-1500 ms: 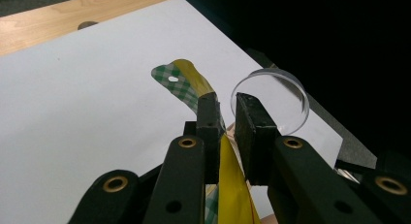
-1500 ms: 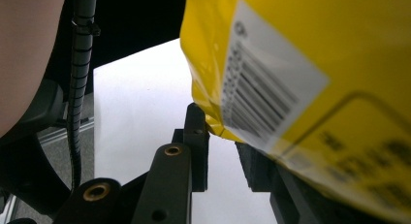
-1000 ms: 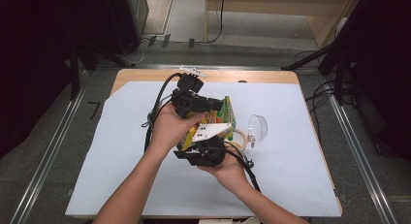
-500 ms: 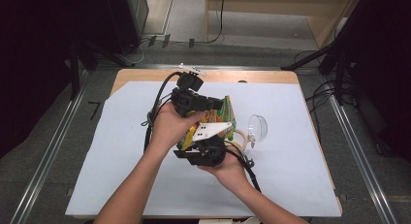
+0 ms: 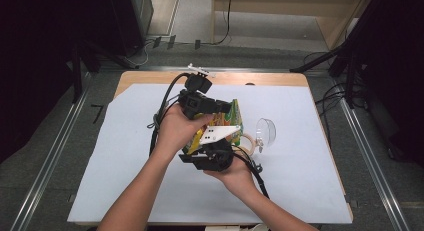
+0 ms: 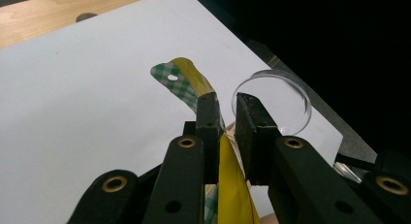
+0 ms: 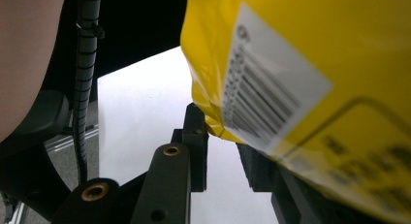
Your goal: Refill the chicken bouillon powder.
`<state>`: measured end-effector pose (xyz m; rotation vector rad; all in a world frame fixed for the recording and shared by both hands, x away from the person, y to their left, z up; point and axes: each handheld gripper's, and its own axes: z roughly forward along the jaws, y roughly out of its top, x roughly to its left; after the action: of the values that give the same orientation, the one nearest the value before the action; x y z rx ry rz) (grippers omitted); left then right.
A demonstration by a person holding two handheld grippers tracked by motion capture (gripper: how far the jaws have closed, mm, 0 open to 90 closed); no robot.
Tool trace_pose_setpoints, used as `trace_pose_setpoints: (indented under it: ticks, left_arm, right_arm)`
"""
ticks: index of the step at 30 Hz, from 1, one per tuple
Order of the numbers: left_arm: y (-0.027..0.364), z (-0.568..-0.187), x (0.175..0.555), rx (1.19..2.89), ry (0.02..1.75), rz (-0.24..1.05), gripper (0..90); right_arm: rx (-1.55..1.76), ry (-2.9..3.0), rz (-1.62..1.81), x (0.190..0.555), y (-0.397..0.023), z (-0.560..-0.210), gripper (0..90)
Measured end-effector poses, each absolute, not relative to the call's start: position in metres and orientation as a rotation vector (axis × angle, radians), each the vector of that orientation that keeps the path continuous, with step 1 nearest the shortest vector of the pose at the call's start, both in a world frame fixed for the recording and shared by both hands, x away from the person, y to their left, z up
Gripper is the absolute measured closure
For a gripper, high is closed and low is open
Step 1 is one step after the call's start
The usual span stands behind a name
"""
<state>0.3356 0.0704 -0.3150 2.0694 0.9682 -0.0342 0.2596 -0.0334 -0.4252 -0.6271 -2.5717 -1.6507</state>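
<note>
A yellow and green snack bag [image 5: 231, 122] is held upright above the white sheet between my two grippers. My left gripper [image 5: 222, 108] comes in from the far side and is shut on the bag's upper edge. In the left gripper view the yellow film [image 6: 186, 81] runs between the jaws of that gripper [image 6: 228, 105] and curls away beyond them. My right gripper [image 5: 212, 147] sits below, on the near side. In the right gripper view the bag's barcode corner [image 7: 271, 88] lies between the jaws of that gripper [image 7: 222, 136] and hides the right jaw.
A clear plastic cup [image 5: 265, 133] lies on its side just right of the bag, also seen as a clear cup [image 6: 278, 100] past the left jaws. A beige ring [image 5: 248, 142] rests beside it. The white sheet [image 5: 125, 166] covers the wooden table [image 5: 150, 77].
</note>
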Motion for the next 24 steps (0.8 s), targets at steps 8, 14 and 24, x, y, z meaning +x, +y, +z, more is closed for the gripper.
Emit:
trace_pose_setpoints:
  ticks: [8,14,24]
  left_arm:
    - [0.0707,-0.3158,0.3349,2.064,0.968,-0.032,80.5]
    - [0.0713,-0.3161,0.3343,2.068,0.964,-0.034,80.6]
    - [0.0736,-0.3187,0.3339,2.068,0.97,-0.031,80.8]
  right_arm:
    - [-0.621,-2.596,-1.644,0.2605,-0.0334,-0.4265,75.7]
    - [-0.614,-2.603,-1.649,0.2596,-0.0328,-0.4268,75.6]
    - [-0.608,-2.627,-1.653,0.2572,-0.0306,-0.4284,74.7]
